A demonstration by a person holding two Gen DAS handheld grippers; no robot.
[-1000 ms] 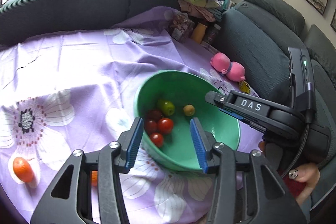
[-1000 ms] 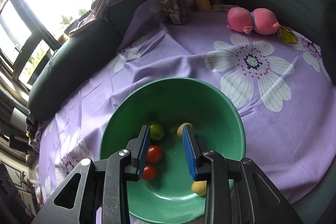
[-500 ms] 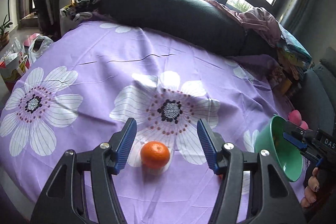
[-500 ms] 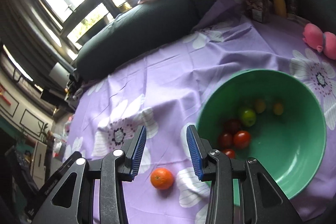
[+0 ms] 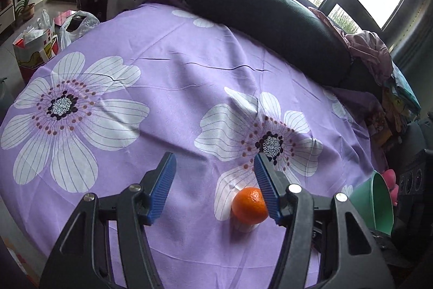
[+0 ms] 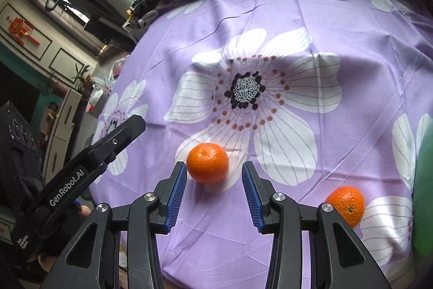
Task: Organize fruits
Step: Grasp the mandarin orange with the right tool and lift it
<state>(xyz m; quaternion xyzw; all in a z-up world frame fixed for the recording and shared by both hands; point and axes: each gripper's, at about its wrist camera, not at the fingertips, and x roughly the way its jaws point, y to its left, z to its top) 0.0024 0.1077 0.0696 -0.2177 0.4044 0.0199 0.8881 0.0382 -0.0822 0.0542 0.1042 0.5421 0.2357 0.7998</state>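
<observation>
Two oranges are showing on the purple flowered cloth (image 6: 338,18), and both grippers are hanging over them with nothing clamped. In the right wrist view, the right gripper (image 6: 213,175) is standing with its blue pads apart, and the nearer orange (image 6: 207,163) is sitting on a white petal just beyond the tips, slightly toward the left pad; it is lying ahead of the gap, not inside it, and neither pad is touching it. The second orange (image 6: 346,205) is resting off to the right of that gripper, outside its right finger and partly hidden behind it, close to the green bowl (image 6: 423,194) that is peeking in at the right edge of the picture. At the left of that view the left gripper's black body is reaching in over the cloth's left edge, with a bit of the person's hand under it. Over in the left wrist view, the left gripper (image 5: 215,172) is holding its jaws wide apart, wider than the right one's, and one orange (image 5: 250,205) is lying low in the gap, hard against the inner side of the right finger; whether it is actually touching the blue pad I cannot tell. The rest of the gap is showing bare cloth. The green bowl (image 5: 374,201) is tilted into sight at the right edge of this view, near the cloth's right edge, and a long dark cushion (image 5: 259,18) is lying along the far edge.
</observation>
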